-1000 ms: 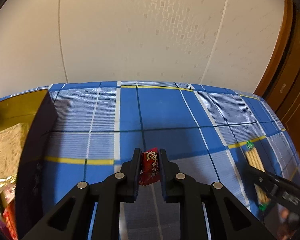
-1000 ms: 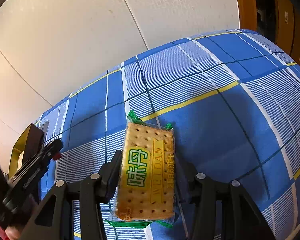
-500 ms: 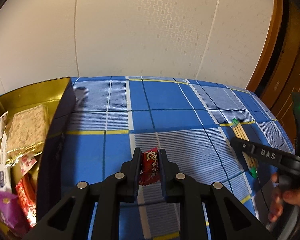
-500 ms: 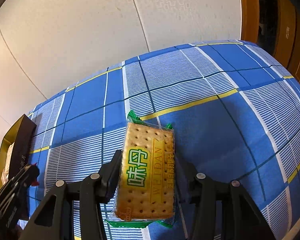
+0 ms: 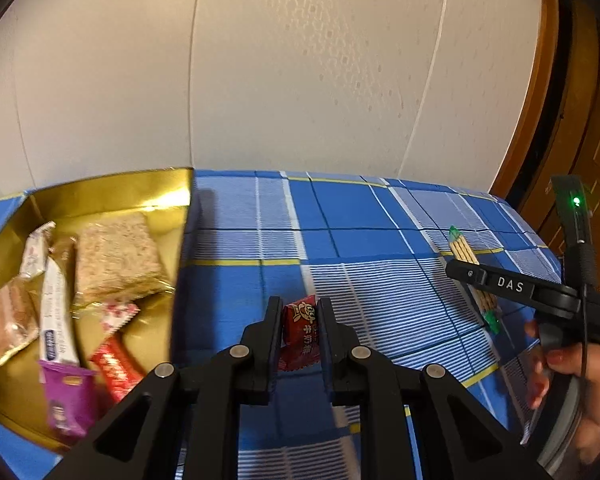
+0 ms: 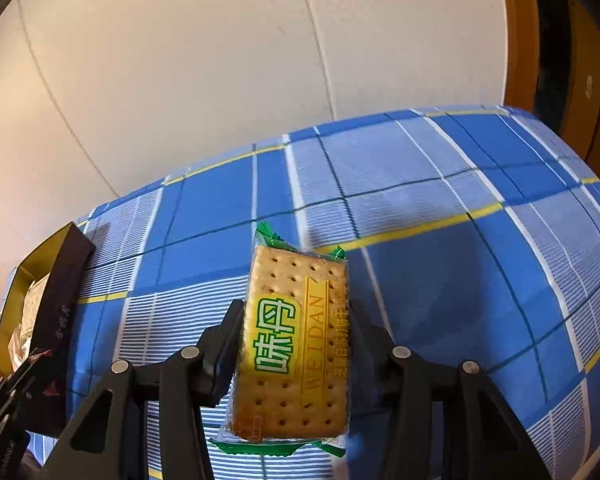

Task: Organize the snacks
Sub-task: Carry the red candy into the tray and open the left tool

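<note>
Left gripper (image 5: 299, 312) clamped tight on a small red candy packet (image 5: 300, 334), packet upright between the pads, above the blue plaid cloth (image 5: 360, 240) just right of the gold snack box (image 5: 112, 190). Box already holds several wrapped snacks, including a purple packet (image 5: 66, 398). Right gripper (image 6: 296, 320) part-open width, pads pressing both long edges of a WEIDAN cracker pack (image 6: 292, 344), lifted over the cloth, box well to its left.
</note>
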A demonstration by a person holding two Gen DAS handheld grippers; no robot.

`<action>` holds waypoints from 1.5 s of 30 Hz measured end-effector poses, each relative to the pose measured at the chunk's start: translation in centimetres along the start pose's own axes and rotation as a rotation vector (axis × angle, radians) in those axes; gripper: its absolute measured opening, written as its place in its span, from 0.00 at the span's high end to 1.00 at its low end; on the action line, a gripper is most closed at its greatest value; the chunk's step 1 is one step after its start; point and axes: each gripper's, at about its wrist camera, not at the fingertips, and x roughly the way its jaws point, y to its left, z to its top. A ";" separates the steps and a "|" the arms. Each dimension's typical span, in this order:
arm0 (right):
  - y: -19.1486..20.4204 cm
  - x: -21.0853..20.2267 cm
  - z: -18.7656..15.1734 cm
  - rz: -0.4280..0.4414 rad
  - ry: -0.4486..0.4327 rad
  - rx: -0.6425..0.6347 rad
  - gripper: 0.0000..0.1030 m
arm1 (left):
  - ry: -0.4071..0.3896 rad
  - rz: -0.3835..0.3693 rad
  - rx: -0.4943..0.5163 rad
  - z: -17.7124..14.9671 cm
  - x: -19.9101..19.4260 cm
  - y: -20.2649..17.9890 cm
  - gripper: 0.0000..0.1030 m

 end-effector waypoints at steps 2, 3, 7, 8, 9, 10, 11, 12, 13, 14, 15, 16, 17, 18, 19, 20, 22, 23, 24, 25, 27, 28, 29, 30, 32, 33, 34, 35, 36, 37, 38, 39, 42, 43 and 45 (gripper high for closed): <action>0.6 0.0 0.0 0.004 -0.003 -0.013 0.51 | -0.013 0.008 0.006 -0.1 -0.7 0.6 0.84; 0.7 -0.1 0.0 0.008 -0.006 -0.016 0.51 | -0.017 0.010 0.005 -0.1 -1.0 0.9 0.84; 1.4 0.0 -0.1 0.010 -0.010 -0.031 0.51 | -0.025 0.020 -0.010 -0.2 -2.0 2.4 0.84; 1.4 0.0 -0.2 0.012 -0.011 -0.032 0.51 | -0.029 0.029 -0.012 -0.2 -2.2 2.9 0.84; 1.5 0.0 -0.2 0.010 -0.009 -0.034 0.51 | -0.031 0.037 -0.016 -0.2 -2.5 3.4 0.84; 1.5 0.0 -0.3 0.008 -0.007 -0.036 0.51 | -0.034 0.044 -0.023 -0.2 -2.8 4.1 0.84; 1.6 0.1 -0.3 0.008 -0.007 -0.037 0.51 | -0.037 0.052 -0.030 -0.2 -3.0 4.7 0.84; 1.6 0.1 -0.3 0.008 -0.008 -0.038 0.51 | -0.042 0.066 -0.039 -0.2 -3.3 5.5 0.84; 1.6 0.1 -0.4 0.006 -0.007 -0.040 0.51 | -0.045 0.075 -0.048 -0.2 -3.6 6.2 0.84; 1.5 0.2 -0.3 0.005 -0.006 -0.039 0.51 | -0.048 0.086 -0.059 -0.1 -3.9 7.0 0.84; 1.5 0.1 -0.3 0.006 -0.008 -0.038 0.51 | -0.052 0.101 -0.072 -0.1 -4.2 7.8 0.84; 1.5 0.1 -0.3 0.006 -0.011 -0.038 0.51 | -0.056 0.117 -0.085 -0.1 -4.5 8.8 0.84; 1.5 0.1 -0.3 0.005 -0.013 -0.038 0.51 | -0.057 0.131 -0.100 -0.2 -4.8 9.8 0.84; 1.5 0.0 -0.3 0.005 -0.014 -0.038 0.51 | -0.058 0.146 -0.118 -0.2 -5.1 10.8 0.84; 1.5 0.0 -0.3 0.007 -0.016 -0.035 0.51 | -0.057 0.163 -0.133 -0.3 -5.4 11.9 0.84; 1.6 0.0 -0.2 0.010 -0.020 -0.034 0.51 | -0.057 0.178 -0.146 -0.5 -5.6 12.7 0.84; 1.7 -0.2 -0.3 0.012 -0.024 -0.037 0.51 | -0.049 0.197 -0.171 -1.0 -5.8 14.3 0.84; 1.7 -0.2 -0.3 0.015 -0.025 -0.036 0.51 | -0.041 0.204 -0.184 -1.2 -5.9 15.1 0.83; 1.8 -0.3 -0.3 0.021 -0.027 -0.035 0.51 | -0.038 0.208 -0.192 -1.5 -5.9 15.6 0.83; 2.0 -0.3 -0.3 0.026 -0.030 -0.036 0.51 | -0.034 0.211 -0.203 -1.8 -5.9 16.1 0.83; 2.4 -0.3 -0.2 0.029 -0.028 -0.038 0.51 | -0.029 0.221 -0.225 -2.3 -6.0 17.1 0.83; 2.5 -0.2 -0.2 0.033 -0.028 -0.039 0.51 | -0.027 0.224 -0.231 -2.4 -6.0 17.4 0.83; 2.6 -0.1 -0.2 0.035 -0.028 -0.042 0.51 | -0.021 0.229 -0.237 -2.6 -6.0 17.8 0.83; 2.8 0.0 -0.2 0.034 -0.025 -0.044 0.51 | -0.017 0.232 -0.238 -2.6 -5.9 17.9 0.83; 3.2 0.3 -0.2 0.037 -0.019 -0.047 0.51 | -0.004 0.239 -0.259 -3.0 -5.9 18.7 0.83; 3.4 0.4 -0.2 0.038 -0.018 -0.050 0.51 | 0.000 0.239 -0.267 -3.0 -5.8 18.8 0.83; 3.5 0.6 -0.2 0.037 -0.017 -0.054 0.51 | 0.005 0.238 -0.278 -3.1 -5.8 19.1 0.83; 3.7 0.6 -0.2 0.038 -0.015 -0.056 0.51 | 0.009 0.242 -0.286 -3.2 -5.7 19.4 0.83; 3.9 0.7 -0.2 0.043 -0.015 -0.056 0.51 | 0.011 0.250 -0.286 -3.2 -5.7 19.4 0.83; 4.0 0.7 -0.2 0.046 -0.018 -0.057 0.51 | 0.014 0.253 -0.284 -3.3 -5.6 19.5 0.83; 4.1 0.7 -0.2 0.046 -0.020 -0.057 0.51 | 0.020 0.254 -0.279 -3.4 -5.6 19.4 0.83; 4.3 0.7 -0.2 0.049 -0.022 -0.056 0.51 | 0.025 0.258 -0.272 -3.4 -5.5 19.3 0.83; 4.5 0.8 -0.1 0.059 -0.026 -0.050 0.51 | 0.042 0.280 -0.247 -3.5 -5.1 19.1 0.83; 4.6 0.8 -0.1 0.061 -0.024 -0.049 0.51 | 0.047 0.283 -0.244 -3.6 -5.0 19.1 0.83; 4.8 0.9 -0.1 0.065 -0.023 -0.049 0.51 | 0.049 0.278 -0.249 -3.6 -4.8 19.3 0.83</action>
